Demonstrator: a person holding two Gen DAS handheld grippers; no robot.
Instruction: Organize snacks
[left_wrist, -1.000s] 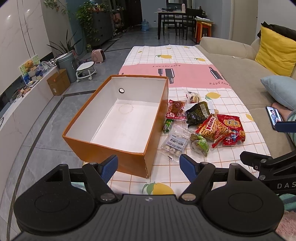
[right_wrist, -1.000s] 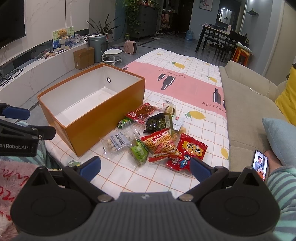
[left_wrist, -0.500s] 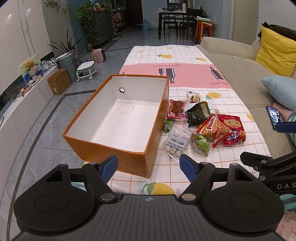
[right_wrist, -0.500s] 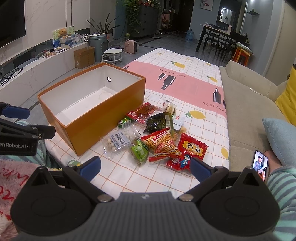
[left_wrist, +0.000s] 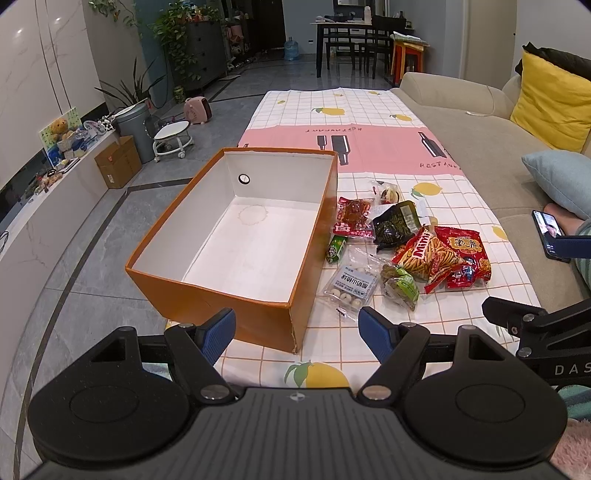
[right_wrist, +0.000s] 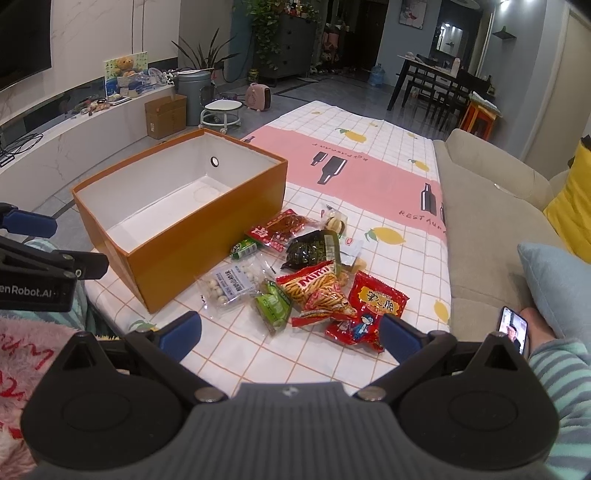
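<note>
An orange box (left_wrist: 207, 291) (right_wrist: 207, 236) with a white, bare inside stands open on the table's left part. To its right lie several snack packs: a red striped chip bag (left_wrist: 424, 254) (right_wrist: 317, 291), a red cartoon pack (right_wrist: 369, 310), a dark green pack (left_wrist: 397, 225) (right_wrist: 314, 251), a clear pack of white balls (left_wrist: 351, 286) (right_wrist: 229, 282), a light green pack (left_wrist: 402, 286) (right_wrist: 273, 306), a red meat pack (left_wrist: 352, 218). My left gripper (left_wrist: 297, 328) is open near the box's front corner, holding nothing. My right gripper (right_wrist: 290, 338) is open just short of the packs.
A checked tablecloth with lemons (left_wrist: 351, 114) covers the long table. A beige sofa (left_wrist: 480, 147) runs along its right side, with a blue cushion (right_wrist: 554, 273) and a yellow one (left_wrist: 550, 107). A person's striped sleeve (right_wrist: 561, 373) and a phone (right_wrist: 513, 328) lie at the right.
</note>
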